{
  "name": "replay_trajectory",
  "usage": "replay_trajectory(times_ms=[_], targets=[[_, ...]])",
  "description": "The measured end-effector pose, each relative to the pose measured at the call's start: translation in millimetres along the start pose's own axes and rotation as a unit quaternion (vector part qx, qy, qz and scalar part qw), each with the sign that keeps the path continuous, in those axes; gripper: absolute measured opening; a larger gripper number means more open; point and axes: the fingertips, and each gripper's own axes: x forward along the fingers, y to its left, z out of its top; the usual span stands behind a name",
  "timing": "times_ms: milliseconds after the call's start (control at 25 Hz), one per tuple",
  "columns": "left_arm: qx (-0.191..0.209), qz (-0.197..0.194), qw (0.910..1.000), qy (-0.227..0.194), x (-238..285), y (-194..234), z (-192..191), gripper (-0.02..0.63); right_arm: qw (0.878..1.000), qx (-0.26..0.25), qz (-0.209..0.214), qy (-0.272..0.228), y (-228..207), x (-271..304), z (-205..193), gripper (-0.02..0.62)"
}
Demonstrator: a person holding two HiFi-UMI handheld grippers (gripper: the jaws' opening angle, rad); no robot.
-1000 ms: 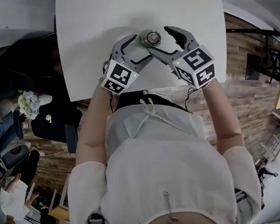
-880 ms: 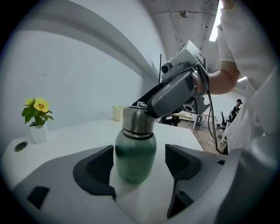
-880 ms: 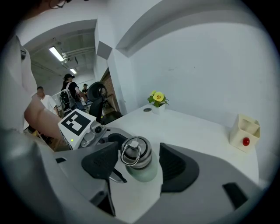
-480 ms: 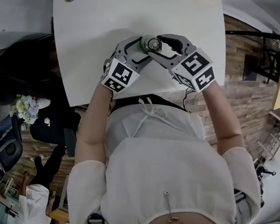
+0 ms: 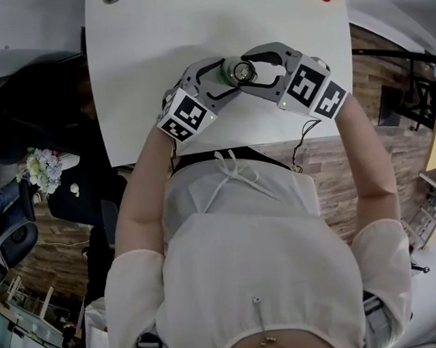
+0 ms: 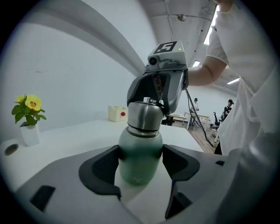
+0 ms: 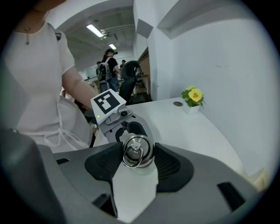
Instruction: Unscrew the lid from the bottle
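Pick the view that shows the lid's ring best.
Right gripper view: it looks down on the lid, with the ring in plain sight on top. Left gripper view shows the lid side-on, ring barely visible. Head view shows it tiny.

I read place as open-plan office, maybe lab floor. Long white tabletop against plain white walls; wood-plank floor below. Strip lights run along ceiling. Black swivel chair beyond tabletop's near edge. I make out more desks and other people farther back in same room. By tabletop's far left corner, small pot of yellow flowers; at far right corner, beige box with red button.
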Motion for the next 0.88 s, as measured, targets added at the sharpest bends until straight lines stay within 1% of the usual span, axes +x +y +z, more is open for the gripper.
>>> replay_trajectory(times_ms=[120, 200, 280, 360, 480, 600, 680, 800, 880], targets=[[0.001, -0.004, 1.0000, 0.003, -0.2, 0.1, 0.0, 0.331, 0.998, -0.041, 0.037, 0.022, 1.5, 0.8, 0.3, 0.241], [0.002, -0.005, 1.0000, 0.002, -0.6, 0.2, 0.2, 0.331, 0.997, -0.052, 0.050, 0.037, 2.3, 1.3, 0.4, 0.241], [0.005, -0.006, 1.0000, 0.000, -0.4, 0.0, 1.1, 0.331, 0.996, -0.052, 0.049, 0.046, 2.8, 1.2, 0.3, 0.241], [0.005, -0.007, 1.0000, 0.001, 0.0, -0.4, 0.9, 0.331, 0.997, -0.042, 0.034, 0.049, 2.4, 1.7, -0.7, 0.241], [0.003, -0.013, 0.9999, 0.010, -1.0, -1.1, -1.2, 0.331, 0.999, -0.005, -0.001, 0.050, 0.6, 3.4, -4.2, 0.247], [0.006, -0.017, 0.9997, 0.015, -0.8, -0.6, 0.5, 0.331, 0.996, 0.055, -0.047, 0.049, -5.4, -3.5, -6.7, 0.280], [0.007, -0.018, 0.9997, 0.016, 0.3, -0.7, 2.1, 0.331, 0.991, 0.102, -0.077, 0.046, -6.7, -8.0, -7.1, 0.285], [0.006, -0.019, 0.9997, 0.016, -0.2, -0.7, 2.4, 0.331, 0.981, 0.164, -0.102, 0.027, -6.5, -5.7, -3.5, 0.291], [0.006, -0.019, 0.9997, 0.017, -0.2, -0.8, 2.2, 0.331, 0.974, 0.190, -0.116, 0.032, -8.5, -1.4, -4.6, 0.272]])
